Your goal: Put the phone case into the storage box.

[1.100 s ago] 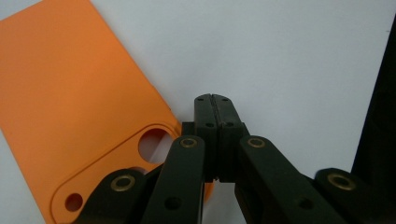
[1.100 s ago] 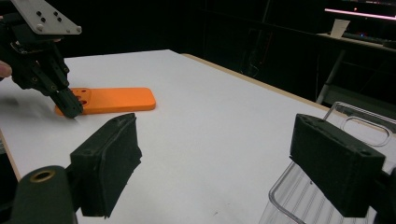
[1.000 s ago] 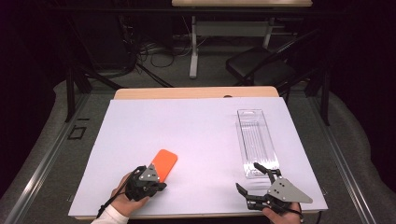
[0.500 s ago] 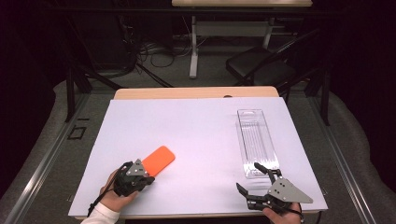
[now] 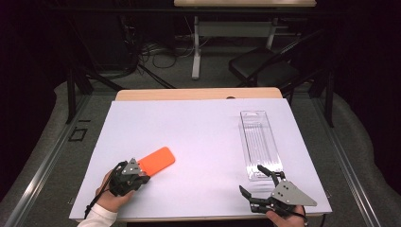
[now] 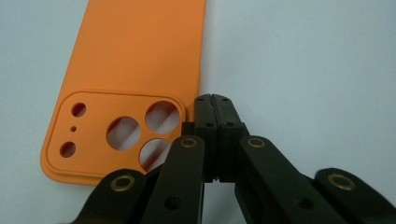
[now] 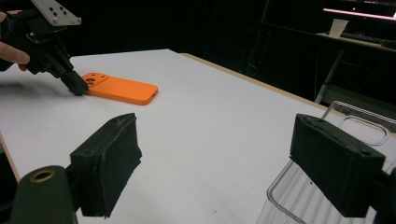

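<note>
An orange phone case (image 5: 156,161) lies flat on the white desk (image 5: 198,137), its long axis running diagonally away from the left gripper (image 5: 137,176), camera-cutout end nearest the gripper's tips. In the left gripper view, the left gripper (image 6: 214,100) has its black jaws pressed together with nothing between them, their tips set just beside the case's (image 6: 133,79) long edge, level with the raised camera block. That view brings out what the high view cannot: the case is smooth, matte and rubbery-looking, with rounded corners, a raised rounded-square frame, three large round holes and three smaller ones.

The right gripper (image 5: 257,182), held in a hand at the near edge of the desk, stands with its jaws wide apart and empty. Just ahead of its tips lies a clear plastic tray (image 5: 260,142), long, narrow and ribbed along its floor, its long axis pointing away from that gripper. From the right gripper view, the tray's (image 7: 327,154) glossy raised rim sits beside the right-hand pad, and across the desk (image 7: 196,121) the case (image 7: 122,88) appears as a thin slab, the left gripper (image 7: 77,86) angled down at its cutout end.
</note>
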{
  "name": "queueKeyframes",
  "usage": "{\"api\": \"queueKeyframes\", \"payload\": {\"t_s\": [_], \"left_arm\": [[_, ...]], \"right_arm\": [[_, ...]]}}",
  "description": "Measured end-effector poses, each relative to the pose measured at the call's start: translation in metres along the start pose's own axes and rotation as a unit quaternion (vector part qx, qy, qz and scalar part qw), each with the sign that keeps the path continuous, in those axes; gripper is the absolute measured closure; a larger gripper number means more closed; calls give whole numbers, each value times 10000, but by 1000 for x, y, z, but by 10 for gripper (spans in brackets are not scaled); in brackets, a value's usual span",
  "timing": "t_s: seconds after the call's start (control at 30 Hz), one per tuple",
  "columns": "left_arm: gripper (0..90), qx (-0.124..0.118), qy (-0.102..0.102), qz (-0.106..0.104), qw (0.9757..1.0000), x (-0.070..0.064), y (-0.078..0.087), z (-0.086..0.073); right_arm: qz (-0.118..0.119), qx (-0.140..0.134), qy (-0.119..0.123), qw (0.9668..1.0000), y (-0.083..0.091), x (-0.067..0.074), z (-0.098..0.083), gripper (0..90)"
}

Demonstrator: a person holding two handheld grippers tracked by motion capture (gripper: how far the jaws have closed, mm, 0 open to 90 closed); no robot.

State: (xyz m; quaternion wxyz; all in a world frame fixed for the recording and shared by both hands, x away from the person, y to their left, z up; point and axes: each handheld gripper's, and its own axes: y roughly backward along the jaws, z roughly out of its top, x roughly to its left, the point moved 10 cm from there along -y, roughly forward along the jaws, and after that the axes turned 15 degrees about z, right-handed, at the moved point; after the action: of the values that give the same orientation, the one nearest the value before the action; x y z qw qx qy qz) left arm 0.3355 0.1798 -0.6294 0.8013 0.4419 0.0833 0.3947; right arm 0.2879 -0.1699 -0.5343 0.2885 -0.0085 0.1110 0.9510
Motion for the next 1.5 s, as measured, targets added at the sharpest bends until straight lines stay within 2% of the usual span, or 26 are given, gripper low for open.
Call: {"api": "queueKeyframes", "payload": {"t_s": [0.2, 0.23, 0.37, 0.43, 0.5, 0.57, 0.67, 0.7, 0.77, 0.8, 0.87, 0.9, 1.0, 1.13, 1.17, 1.2, 1.23, 1.3, 1.4, 1.43, 1.5], "left_arm": [[900, -111, 121, -87, 9998, -1, 5, 4], [895, -185, 198, -121, 9996, -1, 7, 7], [860, -280, 306, -185, 9990, -1, 10, 11], [829, -341, 332, -309, 9984, -3, 13, 14], [795, -416, 351, -393, 9977, -5, 15, 18], [762, -507, 361, -391, 9973, -6, 16, 22], [682, -596, 430, -421, 9964, -6, 19, 29], [682, -606, 458, -378, 9964, -5, 19, 31], [624, -654, 411, -229, 9967, -1, 20, 36], [559, -637, 457, -154, 9968, 4, 21, 40], [497, -621, 488, -154, 9968, 7, 22, 42], [497, -621, 561, -181, 9963, 9, 23, 44], [450, -653, 520, -30, 9965, 19, 25, 51], [412, -537, 590, -192, 9966, 21, 25, 55], [321, -516, 562, -218, 9968, 22, 24, 56], [321, -481, 569, -218, 9970, 23, 24, 57], [284, -492, 529, -186, 9972, 25, 23, 58], [167, -488, 533, -147, 9973, 28, 21, 60], [143, -464, 503, -49, 9976, 33, 18, 62], [36, -423, 536, -42, 9977, 33, 17, 62], [0, -276, 513, -18, 9983, 34, 13, 61]], "right_arm": [[10, 5, 8, 10000, 0, 0, 0, 148], [12, 6, 17, 10000, 0, 0, 0, 148], [29, -2, -1, 10000, 0, 0, 0, 148], [38, -19, 4, 10000, 0, 0, 1, 148], [26, 46, -44, 10000, 0, -2, -2, 148], [71, 52, -140, 9999, -2, -3, -4, 148], [136, 51, -234, 9996, -2, -7, -4, 148], [136, 51, -234, 9996, -2, -7, -4, 148], [145, 30, -239, 9996, -2, -9, -2, 148], [129, 42, -231, 9996, -2, -12, -1, 148], [92, 12, -220, 9997, 0, -16, 1, 148], [92, 12, -220, 9997, 0, -16, 1, 148], [6, -89, -265, 9996, 4, -20, 3, 148], [-34, -98, -247, 9996, 4, -20, 3, 148], [-57, -49, -200, 9998, 4, -20, 2, 148], [-57, -49, -200, 9998, 4, -20, 2, 148], [-57, -16, -190, 9998, 4, -19, 1, 148], [-44, -11, -136, 9999, 2, -16, 1, 148], [-36, -9, -115, 9999, 2, -15, 1, 148], [-25, 19, -104, 9999, 2, -14, 0, 148], [-17, 19, -103, 9999, 2, -14, 0, 148]]}}
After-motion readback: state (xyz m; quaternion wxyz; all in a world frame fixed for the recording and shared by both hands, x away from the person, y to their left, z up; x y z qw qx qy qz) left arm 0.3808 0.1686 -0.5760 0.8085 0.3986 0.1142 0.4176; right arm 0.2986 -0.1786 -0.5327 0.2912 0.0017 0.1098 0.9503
